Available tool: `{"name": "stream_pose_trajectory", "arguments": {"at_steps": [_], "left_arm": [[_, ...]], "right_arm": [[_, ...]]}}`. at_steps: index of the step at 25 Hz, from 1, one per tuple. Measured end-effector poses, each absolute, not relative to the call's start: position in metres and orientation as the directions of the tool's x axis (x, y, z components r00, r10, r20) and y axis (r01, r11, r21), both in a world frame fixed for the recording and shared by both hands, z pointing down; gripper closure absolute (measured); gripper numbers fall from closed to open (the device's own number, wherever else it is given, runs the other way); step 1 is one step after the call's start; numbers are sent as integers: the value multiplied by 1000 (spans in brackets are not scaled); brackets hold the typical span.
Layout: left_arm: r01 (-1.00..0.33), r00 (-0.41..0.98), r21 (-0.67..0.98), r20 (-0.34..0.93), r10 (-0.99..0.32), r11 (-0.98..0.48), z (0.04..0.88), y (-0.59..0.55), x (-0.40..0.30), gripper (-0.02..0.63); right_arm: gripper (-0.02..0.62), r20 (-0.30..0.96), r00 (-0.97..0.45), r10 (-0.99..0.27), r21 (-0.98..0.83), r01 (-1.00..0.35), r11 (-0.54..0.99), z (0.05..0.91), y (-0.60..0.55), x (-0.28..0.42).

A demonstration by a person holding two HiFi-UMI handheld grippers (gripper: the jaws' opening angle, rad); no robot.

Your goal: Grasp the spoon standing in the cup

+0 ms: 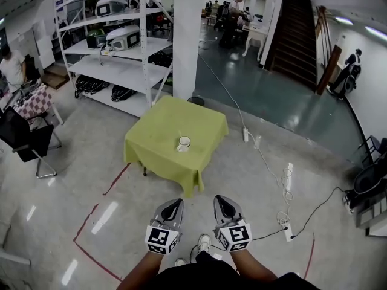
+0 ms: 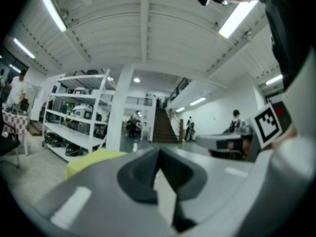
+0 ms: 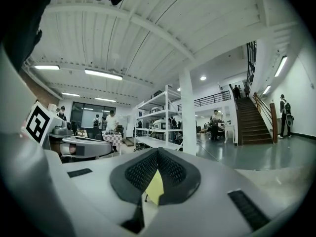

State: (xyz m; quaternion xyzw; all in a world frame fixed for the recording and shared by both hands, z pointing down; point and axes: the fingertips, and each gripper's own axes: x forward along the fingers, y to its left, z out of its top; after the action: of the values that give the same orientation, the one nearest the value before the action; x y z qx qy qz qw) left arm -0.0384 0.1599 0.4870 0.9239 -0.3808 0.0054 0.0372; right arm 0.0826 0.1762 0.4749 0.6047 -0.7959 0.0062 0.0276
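Both my left gripper [image 1: 174, 203] and right gripper [image 1: 221, 199] are pressed together, nothing in them; the cup [image 1: 184, 142] sits on the table [image 1: 157, 132] well ahead, a bit nearer the left one; the spoon's too tiny to judge its lean.

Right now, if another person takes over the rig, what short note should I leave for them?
Left gripper: shut, empty, held low in front of the person.
Right gripper: shut, empty, beside the left one.
Cup: upright on the table with the yellow-green cloth, ahead, far from both grippers. The spoon is too small to make out from here.
Done: no grasp yet.
Left: approach the table, open a gripper, grasp the spoon.
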Motion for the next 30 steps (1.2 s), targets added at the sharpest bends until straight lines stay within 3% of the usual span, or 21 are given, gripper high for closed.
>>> {"name": "stream_pose_trajectory", "arguments": {"at_steps": [30], "left_arm": [[-808, 590, 53, 86, -803, -587, 479, 19, 52, 600]], "right_arm": [[588, 6, -427, -904, 5, -904, 427, 468, 17, 172]]}}
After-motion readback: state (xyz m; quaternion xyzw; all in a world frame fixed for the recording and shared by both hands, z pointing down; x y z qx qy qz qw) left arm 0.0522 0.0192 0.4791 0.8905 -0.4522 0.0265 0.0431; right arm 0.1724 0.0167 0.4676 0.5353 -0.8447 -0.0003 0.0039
